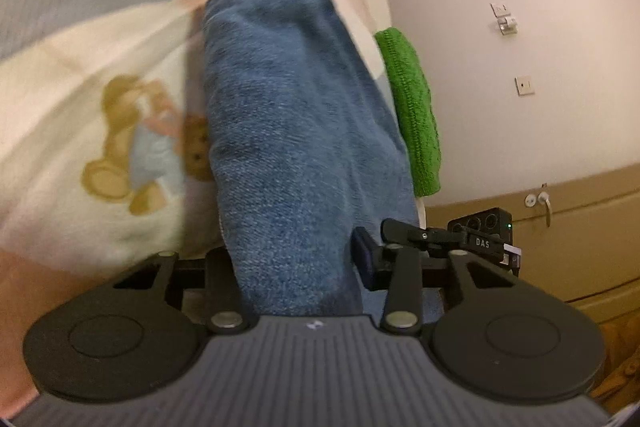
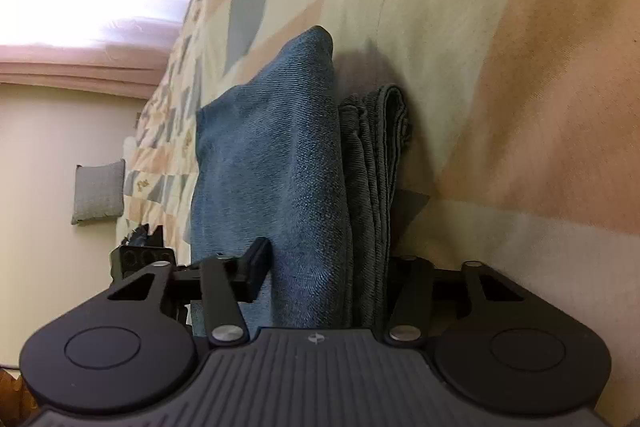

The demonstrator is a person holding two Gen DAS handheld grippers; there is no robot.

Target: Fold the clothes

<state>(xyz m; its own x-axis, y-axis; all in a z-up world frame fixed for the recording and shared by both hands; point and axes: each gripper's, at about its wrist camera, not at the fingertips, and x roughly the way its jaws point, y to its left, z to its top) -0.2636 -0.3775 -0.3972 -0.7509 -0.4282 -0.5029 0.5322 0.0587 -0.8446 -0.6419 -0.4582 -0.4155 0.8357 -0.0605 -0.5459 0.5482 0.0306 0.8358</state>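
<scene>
Holding the blue jeans (image 1: 296,131) in both claws, left gripper (image 1: 298,263) and right gripper (image 2: 332,267), lower them evenly onto the blanket (image 2: 460,39).

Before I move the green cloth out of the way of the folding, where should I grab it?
Take the green cloth by its long free edge on the wall side, coming from the right in the left wrist view. Its other edge lies against the blanket beside the blue jeans, so that side is crowded.
</scene>
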